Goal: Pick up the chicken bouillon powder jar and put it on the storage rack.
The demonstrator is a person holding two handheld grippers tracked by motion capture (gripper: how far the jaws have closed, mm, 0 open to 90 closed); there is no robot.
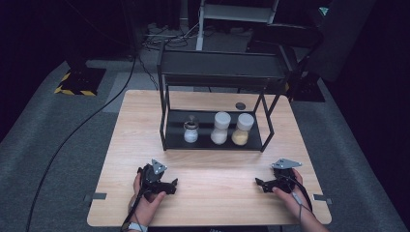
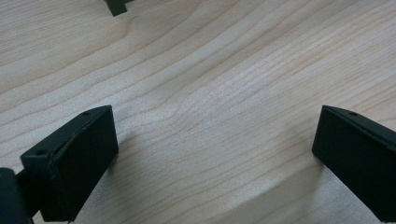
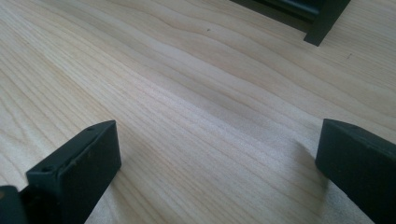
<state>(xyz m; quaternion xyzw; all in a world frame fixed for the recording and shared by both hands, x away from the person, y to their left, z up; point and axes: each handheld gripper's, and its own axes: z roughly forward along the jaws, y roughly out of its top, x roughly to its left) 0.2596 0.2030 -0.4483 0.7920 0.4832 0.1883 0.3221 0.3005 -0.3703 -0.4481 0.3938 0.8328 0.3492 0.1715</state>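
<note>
A black two-tier rack (image 1: 217,77) stands at the back middle of the wooden table (image 1: 140,121). On its lower shelf stand three jars: a small clear one with a dark top (image 1: 191,130), a white-capped one with white contents (image 1: 221,128), and a white-capped one with yellowish contents (image 1: 242,129). A hand holds my left gripper (image 1: 173,186) near the front left, resting on the wood, open and empty. Its jaws stand wide apart in the left gripper view (image 2: 212,154). My right gripper (image 1: 258,183) rests near the front right, open with bare wood between its jaws (image 3: 217,163).
A small dark round object (image 1: 240,105) lies on the table behind the rack. The rack's front foot (image 3: 324,23) appears at the top of the right gripper view. Dark floor, cables and black stands surround the table.
</note>
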